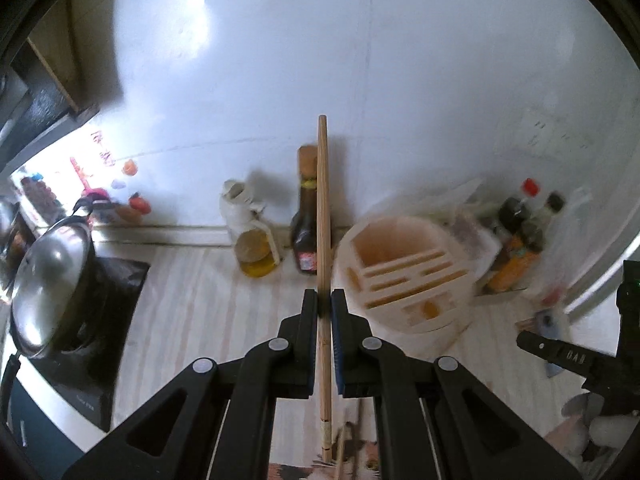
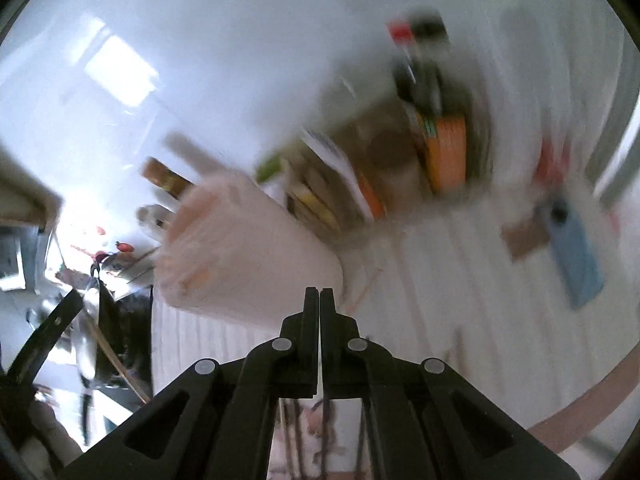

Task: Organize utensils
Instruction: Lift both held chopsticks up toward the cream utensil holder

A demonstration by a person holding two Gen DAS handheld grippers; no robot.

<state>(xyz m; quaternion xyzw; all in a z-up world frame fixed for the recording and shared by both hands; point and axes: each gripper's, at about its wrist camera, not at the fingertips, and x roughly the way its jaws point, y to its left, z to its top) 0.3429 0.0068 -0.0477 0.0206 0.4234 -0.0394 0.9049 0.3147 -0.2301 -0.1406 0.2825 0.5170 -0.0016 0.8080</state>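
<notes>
Left wrist view: left hand-held gripper (image 1: 324, 303) clamps a wooden chopstick (image 1: 323, 216); right hand-held gripper (image 2: 320, 300) closed, empty.

Bench strip (image 1: 192, 304) open btwn pot (image 1: 52, 288) and utensil holder (image 1: 404, 272). Bottles (image 1: 308, 236) line back wall; more bottles (image 1: 520, 236) crowd holder's right.

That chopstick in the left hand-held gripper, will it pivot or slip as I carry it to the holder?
The chopstick looks stiff and light: thin straight wood. The left hand-held gripper pinches it mid-length, so it may pivot. Smooth and round, it would likely roll if dropped near the utensil holder.
</notes>
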